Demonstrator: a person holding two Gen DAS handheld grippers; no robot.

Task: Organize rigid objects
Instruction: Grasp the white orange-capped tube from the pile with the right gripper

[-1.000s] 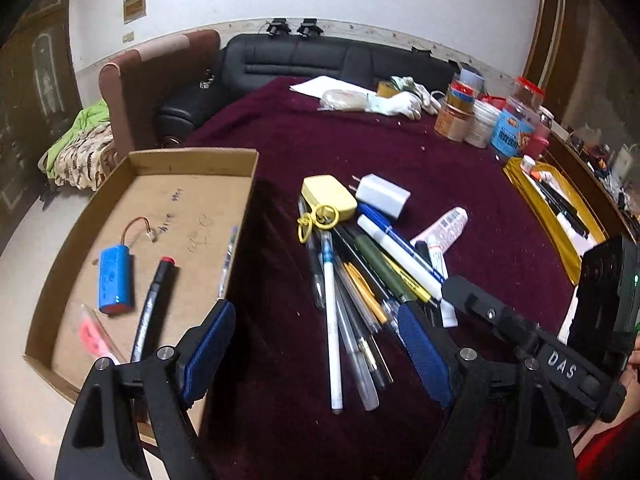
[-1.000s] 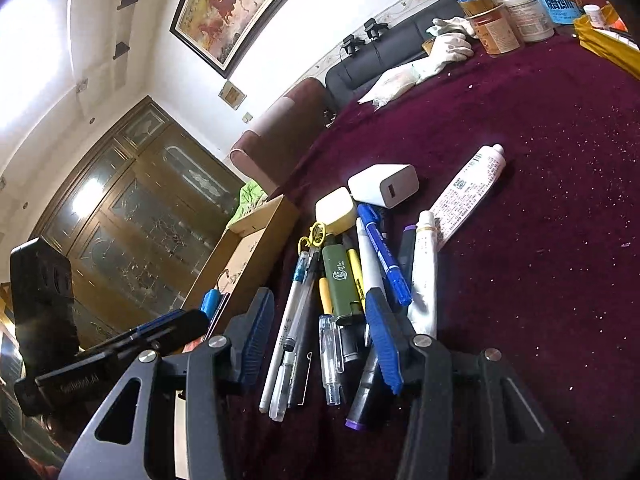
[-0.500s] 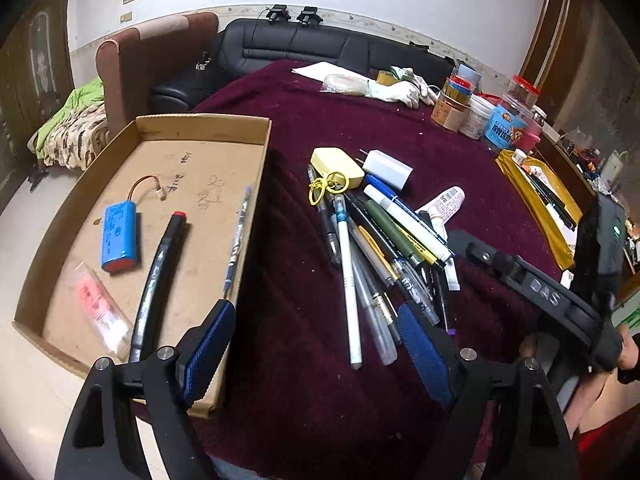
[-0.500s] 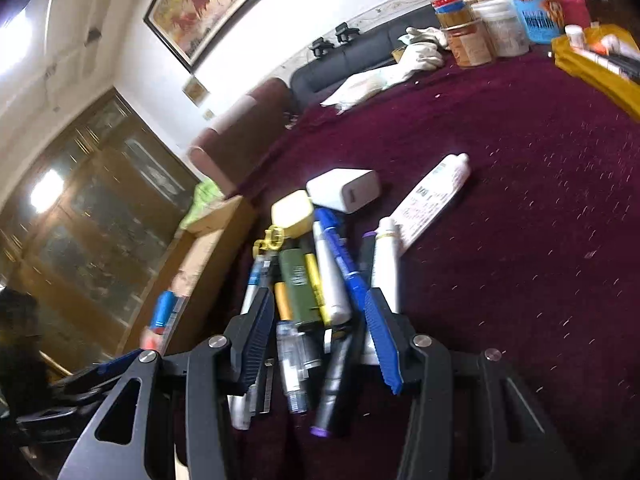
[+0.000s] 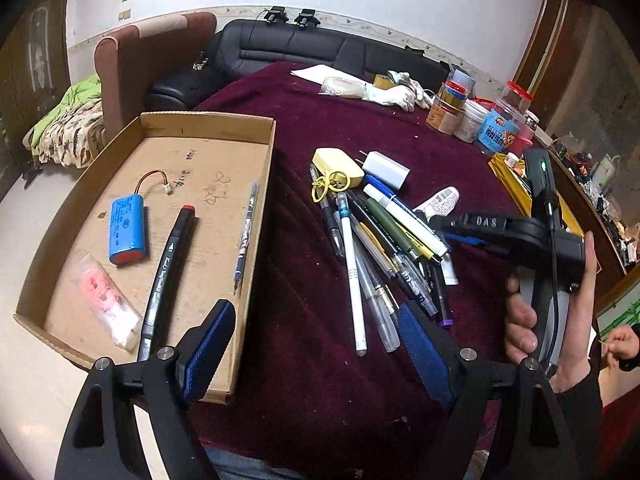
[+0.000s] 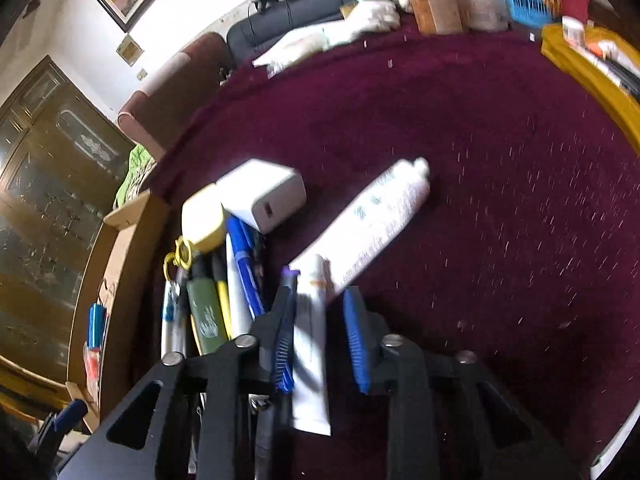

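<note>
While the cardboard tray (image 5: 264, 168) sits at the left edge of the maroon tablecloth (image 5: 320, 320) with a blue battery pack (image 5: 127, 229), a black marker (image 5: 168, 268) and a thin pen (image 5: 245, 236) already in it, the pen pile (image 5: 380, 248) just beside it is the job left. The right gripper (image 6: 320, 340) is closing around the small white tube (image 6: 310, 344) at the pile's right edge, which lies between its 2 blue pads. Motion blur hides contact; the left pad seems to touch the tube, the right one stands just off it. A good grip would take the tube across its middle, clear of the purple-tipped pen (image 6: 289, 276) alongside and the larger white tube (image 6: 372, 224) leaning over its cap end. Lift straight up before carrying it to the tray. The left gripper (image 5: 316, 344) hangs with jaws wide apart and nothing between them, straddling the tray's near corner.
</note>
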